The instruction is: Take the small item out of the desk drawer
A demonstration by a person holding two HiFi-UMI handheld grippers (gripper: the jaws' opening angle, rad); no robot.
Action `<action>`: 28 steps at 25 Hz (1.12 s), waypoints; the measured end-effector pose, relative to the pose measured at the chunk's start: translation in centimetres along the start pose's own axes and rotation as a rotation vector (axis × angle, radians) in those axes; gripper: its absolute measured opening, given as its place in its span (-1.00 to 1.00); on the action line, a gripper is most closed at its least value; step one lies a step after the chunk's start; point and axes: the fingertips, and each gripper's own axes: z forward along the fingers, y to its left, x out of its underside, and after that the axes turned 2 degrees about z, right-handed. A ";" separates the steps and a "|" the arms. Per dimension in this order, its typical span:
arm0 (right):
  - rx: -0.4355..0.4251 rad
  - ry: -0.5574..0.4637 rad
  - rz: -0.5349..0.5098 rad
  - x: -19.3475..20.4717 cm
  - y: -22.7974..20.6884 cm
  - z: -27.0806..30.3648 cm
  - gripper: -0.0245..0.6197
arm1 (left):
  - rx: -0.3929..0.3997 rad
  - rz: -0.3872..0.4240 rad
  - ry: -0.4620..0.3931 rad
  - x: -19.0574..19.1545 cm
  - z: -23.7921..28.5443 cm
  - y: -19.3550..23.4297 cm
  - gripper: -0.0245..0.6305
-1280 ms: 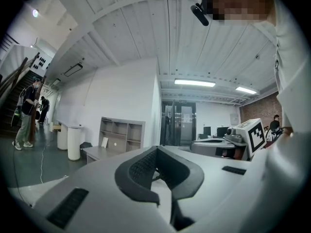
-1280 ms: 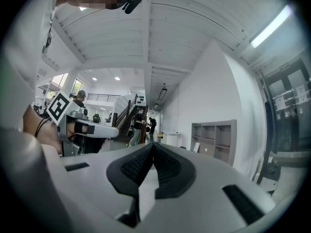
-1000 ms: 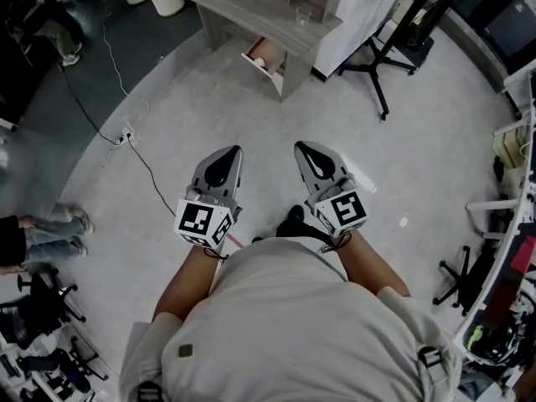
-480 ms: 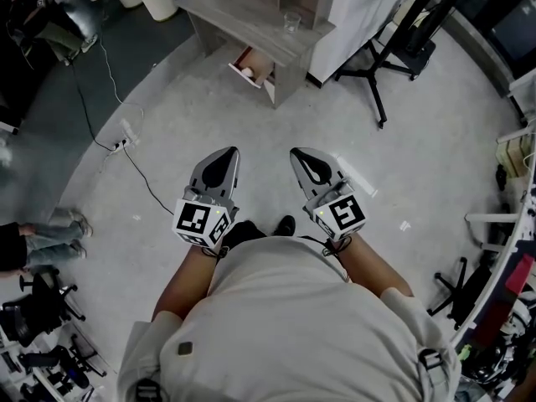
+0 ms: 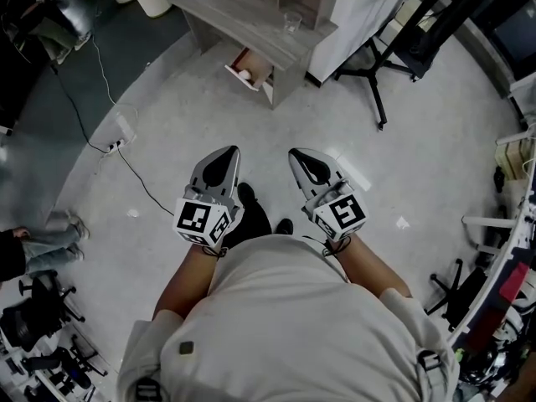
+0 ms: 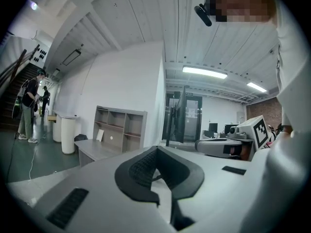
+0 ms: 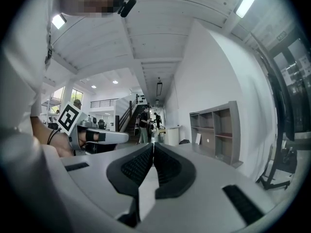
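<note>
Both the left gripper [image 5: 221, 166] and the right gripper [image 5: 310, 166] are hanging pressed together and empty over the floor, well apart from the grey wood-grain desk [image 5: 234, 15] ahead. Its drawer [image 5: 258, 61] is standing open below the front edge, cradling a small, pale, rounded item [image 5: 245, 74]. The left gripper is probably sitting slightly nearer.

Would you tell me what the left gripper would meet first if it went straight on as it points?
Nothing close: the left gripper faces open floor. Farther on lies the desk near its open drawer, though depth is unclear.
</note>
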 end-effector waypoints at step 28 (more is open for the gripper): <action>-0.059 0.031 -0.017 -2.4 -3.6 27.0 -0.86 | 0.025 -0.071 -0.026 -1.6 7.7 22.6 -0.89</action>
